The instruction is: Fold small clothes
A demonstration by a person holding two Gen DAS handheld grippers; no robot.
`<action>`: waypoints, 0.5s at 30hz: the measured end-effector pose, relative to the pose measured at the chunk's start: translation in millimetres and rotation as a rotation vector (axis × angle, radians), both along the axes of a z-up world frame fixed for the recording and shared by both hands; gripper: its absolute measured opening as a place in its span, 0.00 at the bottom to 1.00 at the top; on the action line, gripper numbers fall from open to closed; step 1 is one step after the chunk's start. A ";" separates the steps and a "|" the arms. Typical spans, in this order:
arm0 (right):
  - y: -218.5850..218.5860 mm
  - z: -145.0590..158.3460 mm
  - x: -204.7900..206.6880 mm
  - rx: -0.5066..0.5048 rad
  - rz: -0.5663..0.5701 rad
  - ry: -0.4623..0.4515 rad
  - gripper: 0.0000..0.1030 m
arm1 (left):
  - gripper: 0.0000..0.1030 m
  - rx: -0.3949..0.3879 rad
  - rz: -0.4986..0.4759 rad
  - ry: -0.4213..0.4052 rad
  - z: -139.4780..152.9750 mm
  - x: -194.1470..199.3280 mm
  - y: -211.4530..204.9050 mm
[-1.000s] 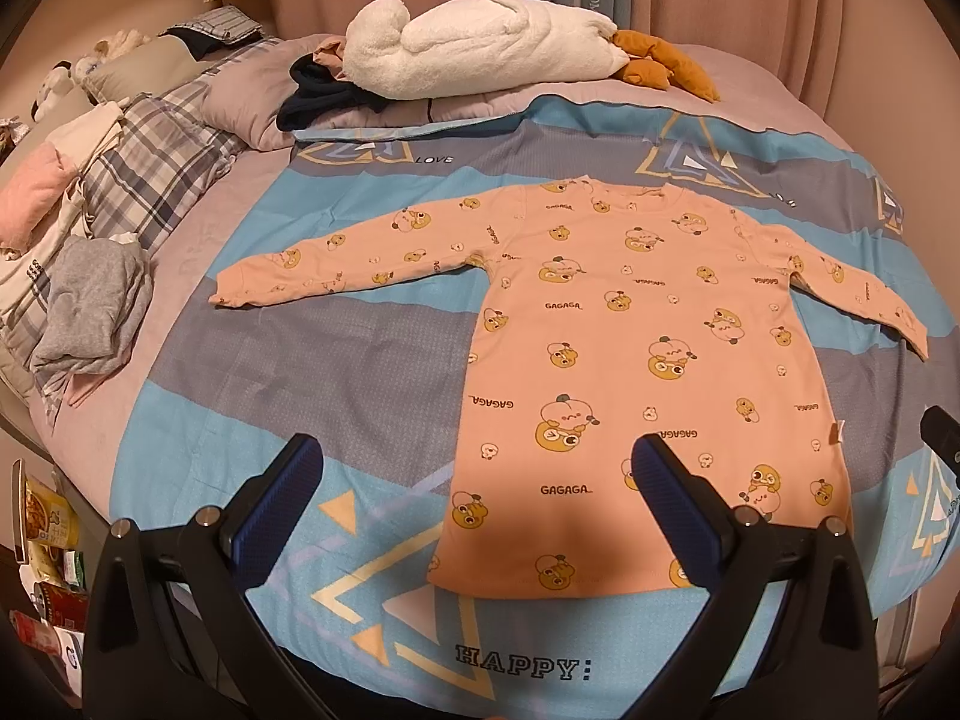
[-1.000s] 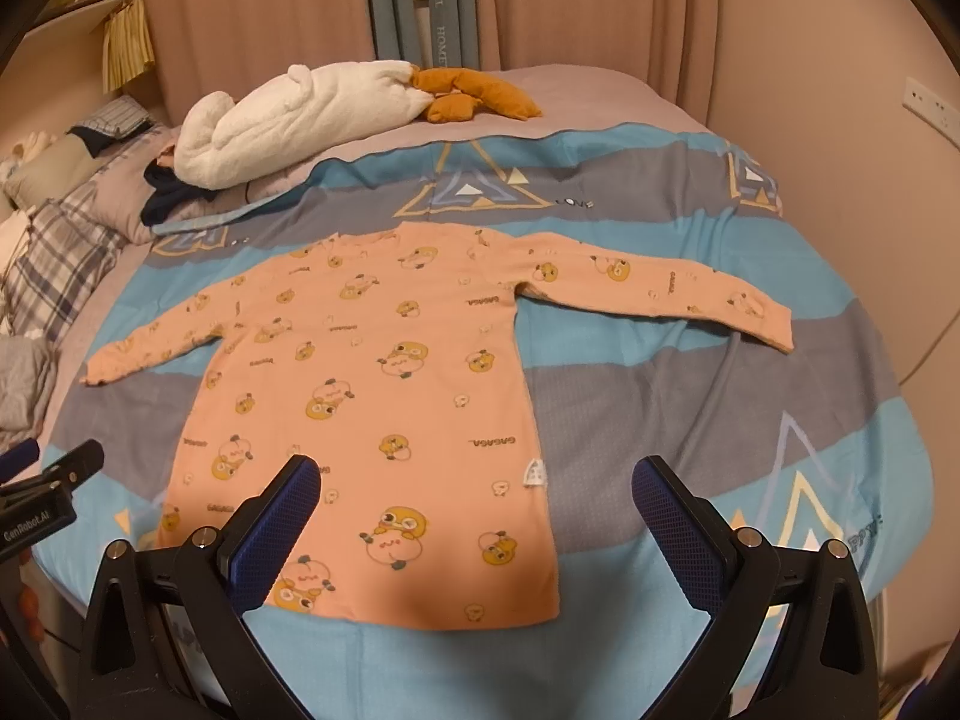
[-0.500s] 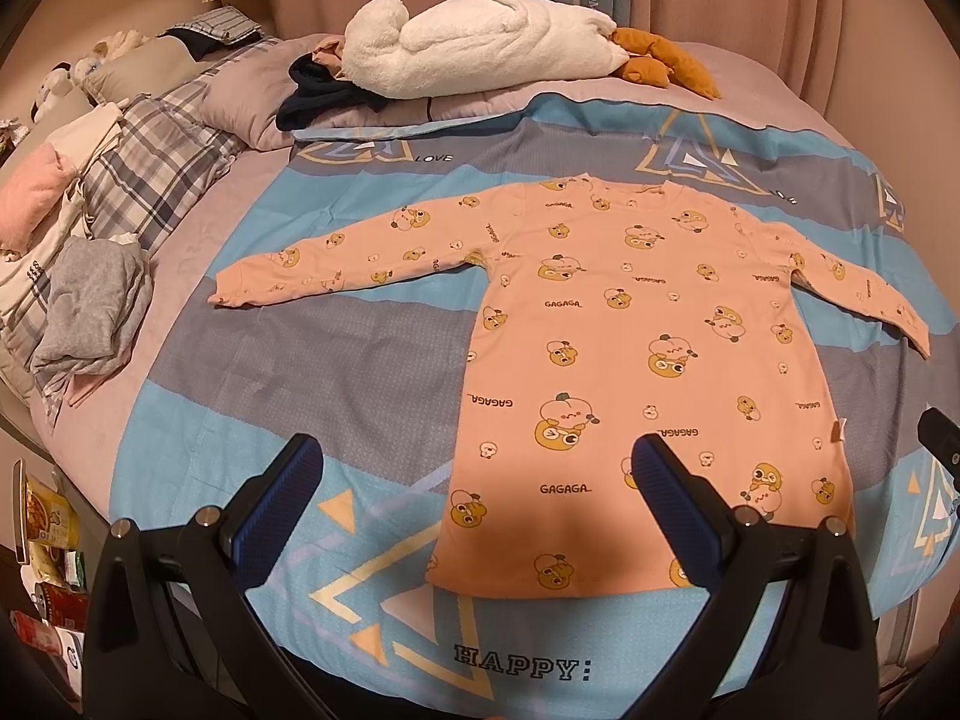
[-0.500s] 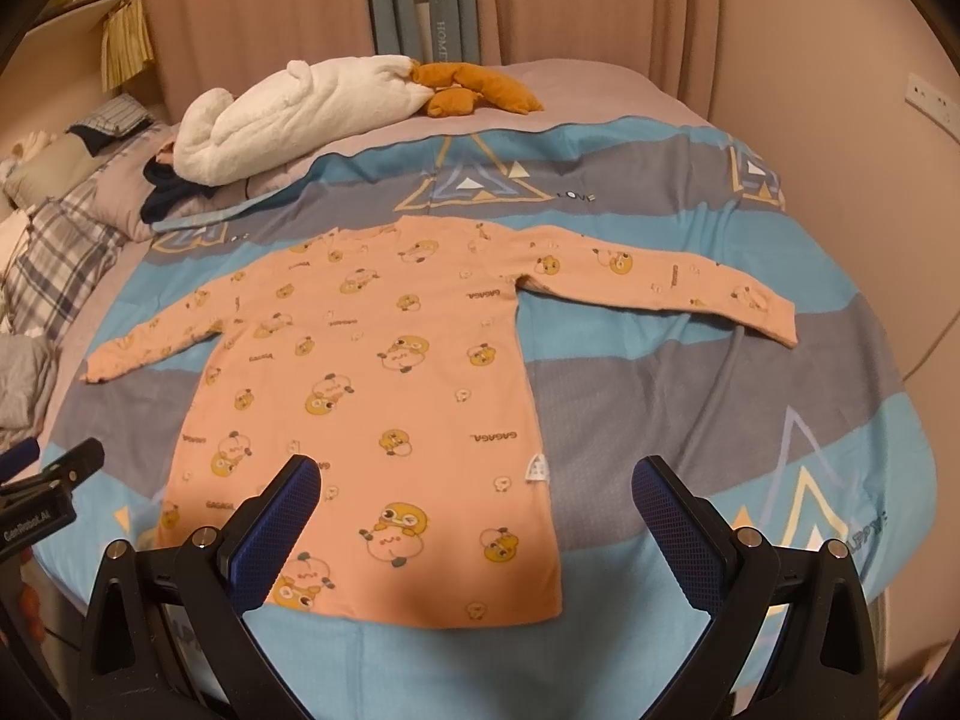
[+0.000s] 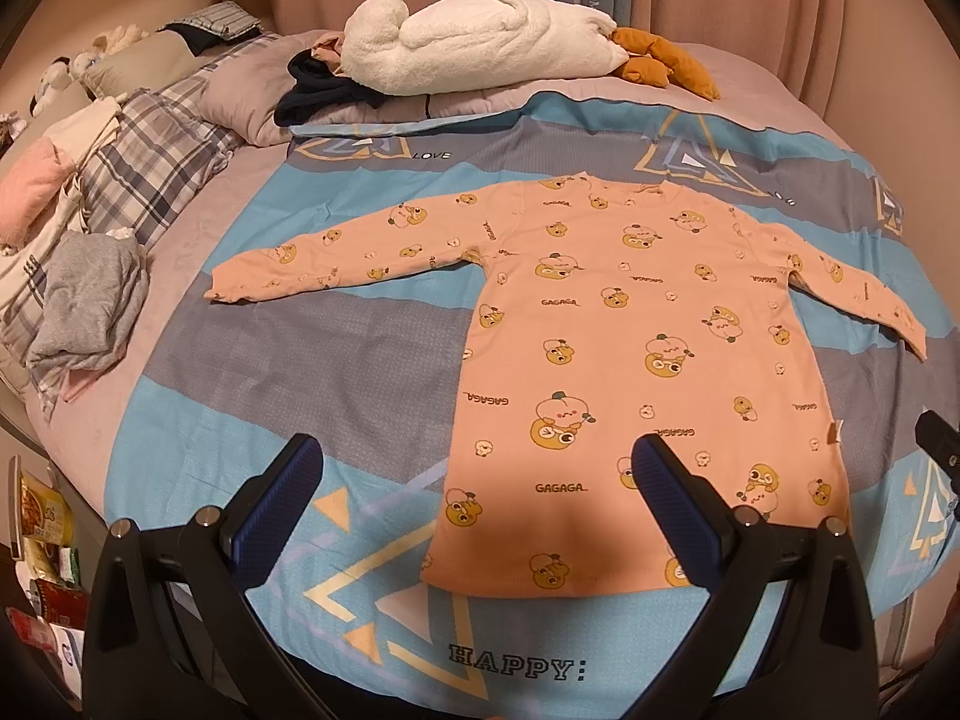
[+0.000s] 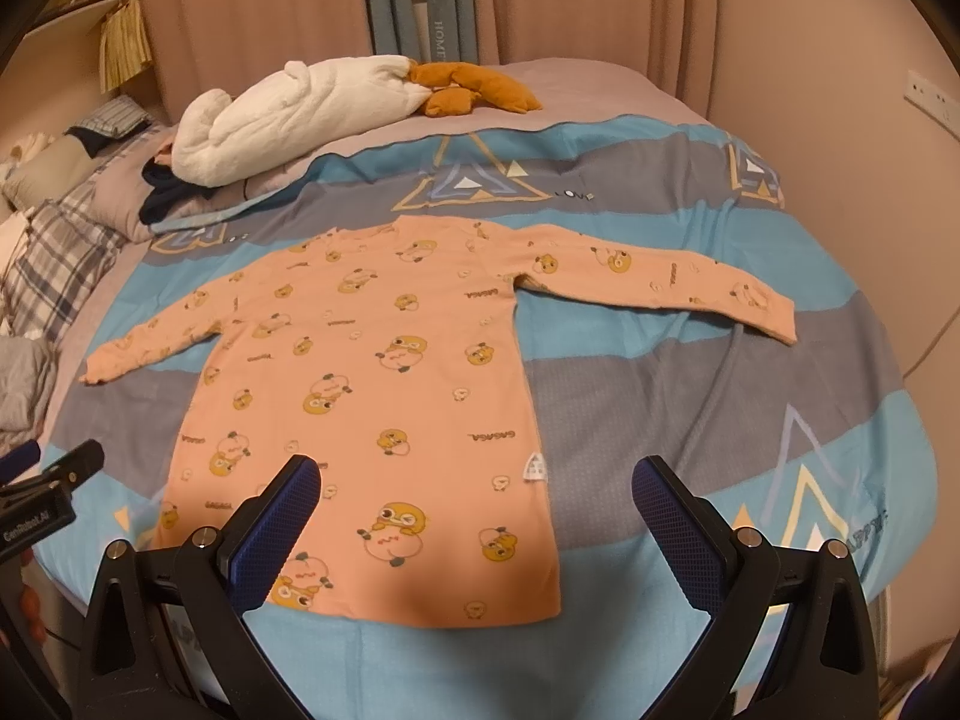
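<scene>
— Hovering both claws over the bed (image 5: 180,252)?
— Yes; my left claw (image 5: 474,504) and right claw (image 6: 474,510) gape wide, empty; the peach shirt (image 5: 630,348) lies flat on the blue quilt (image 6: 690,408), sleeves spread.

A bed (image 5: 252,396) carries a peach shirt (image 5: 630,360) spread flat.

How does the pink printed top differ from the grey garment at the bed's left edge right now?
The pink printed top lies spread flat on the blue patterned quilt, both sleeves stretched out; the grey garment sits crumpled in a heap off the quilt, beside the plaid bedding. The top carries cartoon prints and lettering; the grey garment looks plain. Neither is folded yet, and neither is touched by a gripper.
</scene>
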State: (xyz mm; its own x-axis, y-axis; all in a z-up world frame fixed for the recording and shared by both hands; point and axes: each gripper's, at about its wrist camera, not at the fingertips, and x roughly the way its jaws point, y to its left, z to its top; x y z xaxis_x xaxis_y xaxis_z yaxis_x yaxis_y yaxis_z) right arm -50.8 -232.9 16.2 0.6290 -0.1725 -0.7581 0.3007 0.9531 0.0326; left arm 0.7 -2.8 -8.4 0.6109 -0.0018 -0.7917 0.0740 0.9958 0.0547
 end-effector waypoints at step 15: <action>-101.4 -52.5 -6.9 0.372 -0.146 -0.108 1.00 | 1.00 -0.255 0.054 0.153 -57.3 36.8 12.4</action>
State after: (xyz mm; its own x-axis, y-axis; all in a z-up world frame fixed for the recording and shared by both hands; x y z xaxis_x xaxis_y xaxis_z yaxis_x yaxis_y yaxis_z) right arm -57.7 -334.3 -36.3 0.6978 0.0079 -0.7162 0.4075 0.8180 0.4060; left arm 37.5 9.6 -65.7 0.4887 -0.1828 -0.8531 0.0086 0.9788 -0.2048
